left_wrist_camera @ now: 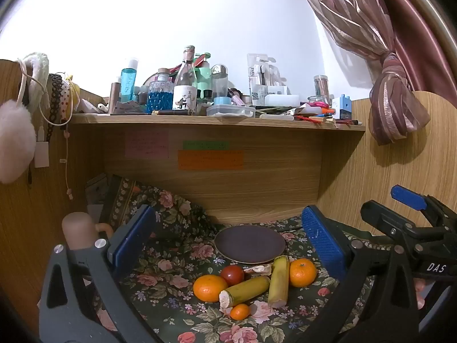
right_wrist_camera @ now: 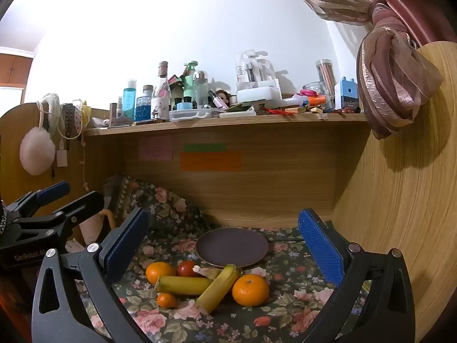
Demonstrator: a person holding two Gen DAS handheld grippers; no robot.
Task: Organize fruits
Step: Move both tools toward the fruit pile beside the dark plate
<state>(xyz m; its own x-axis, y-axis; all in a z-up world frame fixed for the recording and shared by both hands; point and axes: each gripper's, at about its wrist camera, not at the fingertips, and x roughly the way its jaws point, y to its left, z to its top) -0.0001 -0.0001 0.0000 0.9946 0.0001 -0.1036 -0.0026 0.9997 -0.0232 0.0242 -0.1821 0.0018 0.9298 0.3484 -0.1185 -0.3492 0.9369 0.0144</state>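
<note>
- Hanging on the left wall of the desk nook is a white fluffy pom-pom (left_wrist_camera: 12,140), with cords beside it.
- The left tongs (left_wrist_camera: 228,243) are held apart above the flowered cloth (left_wrist_camera: 171,285), gripping nothing; their blue pads (left_wrist_camera: 322,243) frame the fruit pile.
- On the cloth, the large orange (left_wrist_camera: 210,287) lies leftmost, touching a banana piece (left_wrist_camera: 245,290).
- A tomato (left_wrist_camera: 232,275) sits just behind them, and a small orange (left_wrist_camera: 240,311) lies in front, near the banana's cut end.
- A second banana piece (left_wrist_camera: 278,281) stands at an angle to the first, its far end by the plate.
- Another orange (left_wrist_camera: 302,272) rests just beside it, on the right.
- The dark round plate (left_wrist_camera: 250,244) lies behind the fruit and holds none of it.
- The right tongs (right_wrist_camera: 222,245) are likewise apart and grip nothing, above the same pile.
- Above, a shelf (left_wrist_camera: 217,120) carries many bottles and jars; a tied pink curtain (left_wrist_camera: 397,100) hangs at far right.
</note>
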